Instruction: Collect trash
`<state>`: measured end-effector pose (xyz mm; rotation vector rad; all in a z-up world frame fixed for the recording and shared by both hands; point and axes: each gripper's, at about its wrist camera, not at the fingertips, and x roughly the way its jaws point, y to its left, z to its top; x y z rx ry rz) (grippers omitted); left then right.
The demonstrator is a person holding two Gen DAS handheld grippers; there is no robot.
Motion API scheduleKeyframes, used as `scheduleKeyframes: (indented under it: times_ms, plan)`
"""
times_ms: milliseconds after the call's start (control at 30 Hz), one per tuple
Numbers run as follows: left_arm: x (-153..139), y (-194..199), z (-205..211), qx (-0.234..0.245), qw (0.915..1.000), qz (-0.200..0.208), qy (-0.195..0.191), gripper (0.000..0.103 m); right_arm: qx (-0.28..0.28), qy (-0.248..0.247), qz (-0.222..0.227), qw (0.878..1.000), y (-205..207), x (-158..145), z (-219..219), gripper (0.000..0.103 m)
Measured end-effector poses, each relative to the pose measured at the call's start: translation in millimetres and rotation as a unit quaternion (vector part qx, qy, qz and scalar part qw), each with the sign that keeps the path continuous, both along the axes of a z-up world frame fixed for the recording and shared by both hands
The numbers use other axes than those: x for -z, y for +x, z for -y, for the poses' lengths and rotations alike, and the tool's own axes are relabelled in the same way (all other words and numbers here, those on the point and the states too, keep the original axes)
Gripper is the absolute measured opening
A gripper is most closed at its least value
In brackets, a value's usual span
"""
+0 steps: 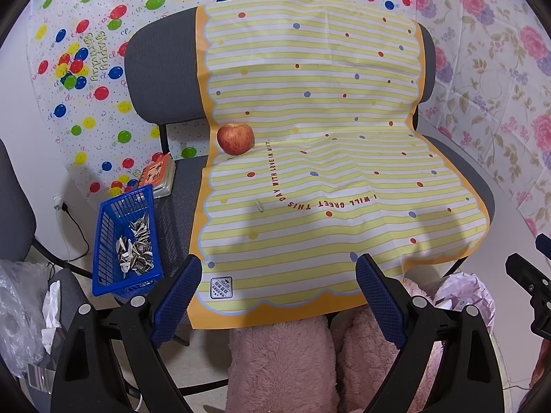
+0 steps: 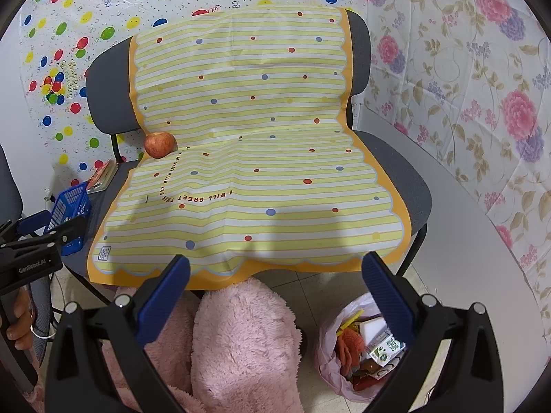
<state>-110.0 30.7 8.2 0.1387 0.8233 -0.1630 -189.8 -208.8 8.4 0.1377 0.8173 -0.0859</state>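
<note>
A single sunflower seed shell [image 1: 259,205] lies on the yellow striped cloth [image 1: 327,158] that covers a grey chair; it shows small in the right wrist view [image 2: 146,199]. A blue basket [image 1: 127,241] with several shells stands on the seat's left side, also seen in the right wrist view [image 2: 70,211]. My left gripper [image 1: 279,275] is open and empty, above the cloth's front edge. My right gripper [image 2: 275,272] is open and empty, in front of the chair. The left gripper also shows in the right wrist view [image 2: 62,232].
A red apple [image 1: 235,138] sits on the cloth near the chair back. A small booklet [image 1: 156,173] lies behind the basket. A trash bag [image 2: 361,344] with wrappers stands on the floor at right. Pink plush legs [image 2: 241,340] are below the grippers.
</note>
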Motion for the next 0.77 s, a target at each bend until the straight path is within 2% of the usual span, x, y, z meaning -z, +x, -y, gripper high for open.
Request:
scheduleKeyframes:
  times_ms: [467, 633, 767]
  plan:
    - [12, 10, 2, 0.005, 1.0, 0.001, -0.007, 0.092, 0.007, 0.009, -0.008, 1.0, 11, 9, 2, 0.098]
    - [40, 34, 6, -0.006, 0.9996, -0.027, -0.007, 0.092, 0.013, 0.005, -0.012, 1.0, 35, 22, 15, 0.098]
    - [69, 52, 3, -0.022, 0.9982, -0.056, -0.002, 0.092, 0.023, 0.002, -0.016, 1.0, 81, 47, 44, 0.098]
